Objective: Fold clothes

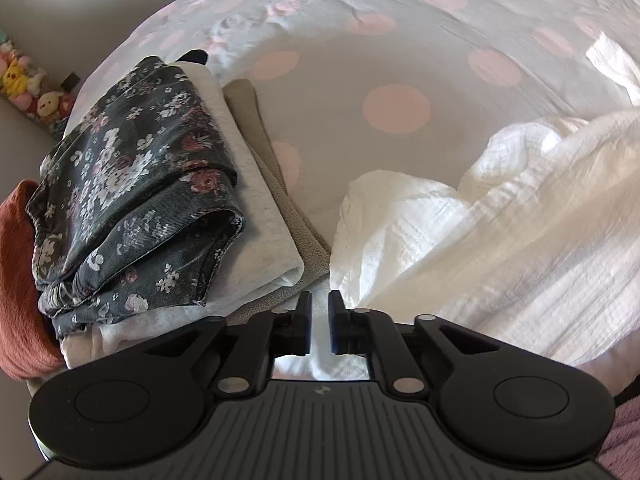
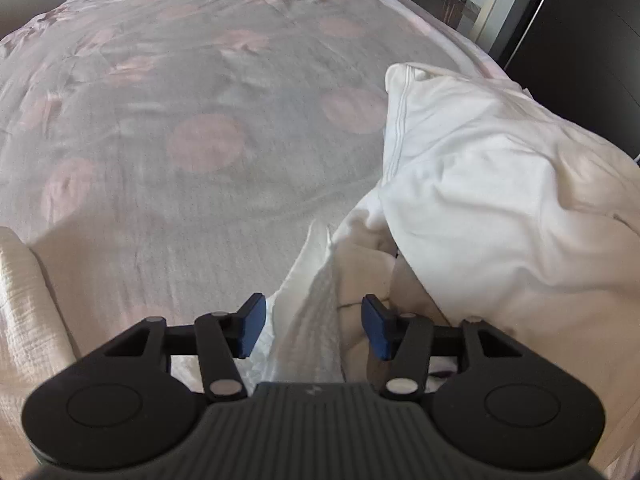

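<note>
A white crinkled garment point(image 1: 500, 216) lies rumpled on the dotted bedspread point(image 1: 396, 108), to the right of my left gripper point(image 1: 320, 322). That gripper's jaws stand a narrow slit apart, with nothing pinched and pale cloth showing below the gap. In the right wrist view, a fold of the same crinkled cloth point(image 2: 312, 288) rises between the fingers of my right gripper point(image 2: 313, 326). Its jaws stand wide and the pads do not press on the cloth. A smooth white garment point(image 2: 500, 184) is heaped to the right of it.
A folded stack sits at the left: a dark floral piece point(image 1: 132, 184) on a light grey one point(image 1: 256, 200) and a beige one point(image 1: 272, 168). Rust-red cloth point(image 1: 20, 280) lies beside it. Small plush toys point(image 1: 24, 84) sit off the bed. Dark furniture point(image 2: 580, 20) stands beyond the far edge.
</note>
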A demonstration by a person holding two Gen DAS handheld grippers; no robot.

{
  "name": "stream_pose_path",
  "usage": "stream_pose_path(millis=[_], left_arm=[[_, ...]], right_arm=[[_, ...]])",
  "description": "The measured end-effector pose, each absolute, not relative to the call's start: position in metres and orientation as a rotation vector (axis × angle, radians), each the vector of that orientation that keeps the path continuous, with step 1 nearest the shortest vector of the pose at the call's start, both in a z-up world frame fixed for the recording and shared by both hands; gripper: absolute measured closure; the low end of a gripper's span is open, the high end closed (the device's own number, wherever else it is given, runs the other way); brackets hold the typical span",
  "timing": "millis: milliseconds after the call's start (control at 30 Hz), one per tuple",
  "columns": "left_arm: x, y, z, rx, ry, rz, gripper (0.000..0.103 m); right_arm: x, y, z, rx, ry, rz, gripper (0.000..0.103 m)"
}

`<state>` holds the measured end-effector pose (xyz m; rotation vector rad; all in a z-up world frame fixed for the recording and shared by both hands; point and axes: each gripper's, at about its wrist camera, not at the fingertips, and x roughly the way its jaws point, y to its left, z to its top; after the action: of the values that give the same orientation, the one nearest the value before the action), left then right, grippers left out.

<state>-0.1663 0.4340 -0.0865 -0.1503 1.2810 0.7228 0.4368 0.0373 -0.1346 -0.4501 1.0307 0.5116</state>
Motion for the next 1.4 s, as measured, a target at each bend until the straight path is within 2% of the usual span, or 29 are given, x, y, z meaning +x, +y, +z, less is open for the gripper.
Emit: stream_pose_path(millis=[33, 67, 100, 133, 167, 233, 433, 600, 733, 767, 900, 1133, 1267, 1400], left_arm=[[-0.166, 0.433, -0.087, -0.137, 1.282, 0.704, 0.087], [-0.166, 0.432, -0.087, -0.123, 1.283, 0.685, 0.085], [-0.166, 0.431, -0.087, -0.111, 1.282, 0.662, 0.081], [-0.167, 0.43, -0.086, -0.097, 1.284, 0.632, 0.075], [-0.167, 0.43, -0.086, -0.08, 1.291, 0.604, 0.072], [-0.168, 0.428, -0.086, -0.059, 1.307, 0.551, 0.054], [-0.17, 0.427, -0.112, -0.011, 1.389, 0.463, 0.052], [-0.17, 0.435, -0.143, -0.099, 1.423, 0.45, 0.059], [-0.168, 0.422, -0.152, -0.103, 1.408, 0.436, 0.09], [-0.168, 0.418, -0.15, -0.085, 1.394, 0.449, 0.093], [-0.178, 0.405, -0.122, -0.086, 1.293, 0.526, 0.096], [-0.201, 0.402, -0.042, -0.115, 1.07, 0.699, 0.097], [-0.185, 0.413, -0.002, -0.108, 0.996, 0.763, 0.097], [-0.156, 0.438, 0.016, -0.039, 0.986, 0.814, 0.097]], right_arm=[[0.438, 0.037, -0.138, -0.454, 1.039, 0.503, 0.054], [0.438, 0.037, -0.141, -0.467, 1.046, 0.504, 0.066], [0.438, 0.037, -0.144, -0.482, 1.053, 0.506, 0.085], [0.437, 0.036, -0.146, -0.489, 1.058, 0.512, 0.091], [0.436, 0.035, -0.147, -0.494, 1.056, 0.508, 0.092], [0.434, 0.033, -0.148, -0.502, 1.049, 0.5, 0.092], [0.43, 0.035, -0.143, -0.519, 1.032, 0.485, 0.094], [0.421, 0.037, -0.122, -0.543, 0.962, 0.456, 0.098], [0.416, 0.031, -0.092, -0.555, 0.873, 0.413, 0.099], [0.416, 0.028, -0.083, -0.548, 0.852, 0.401, 0.099], [0.411, 0.014, -0.052, -0.531, 0.785, 0.385, 0.099], [0.401, -0.013, -0.012, -0.456, 0.695, 0.389, 0.099], [0.403, -0.017, 0.004, -0.404, 0.66, 0.412, 0.099], [0.414, -0.003, 0.018, -0.405, 0.607, 0.415, 0.099]])
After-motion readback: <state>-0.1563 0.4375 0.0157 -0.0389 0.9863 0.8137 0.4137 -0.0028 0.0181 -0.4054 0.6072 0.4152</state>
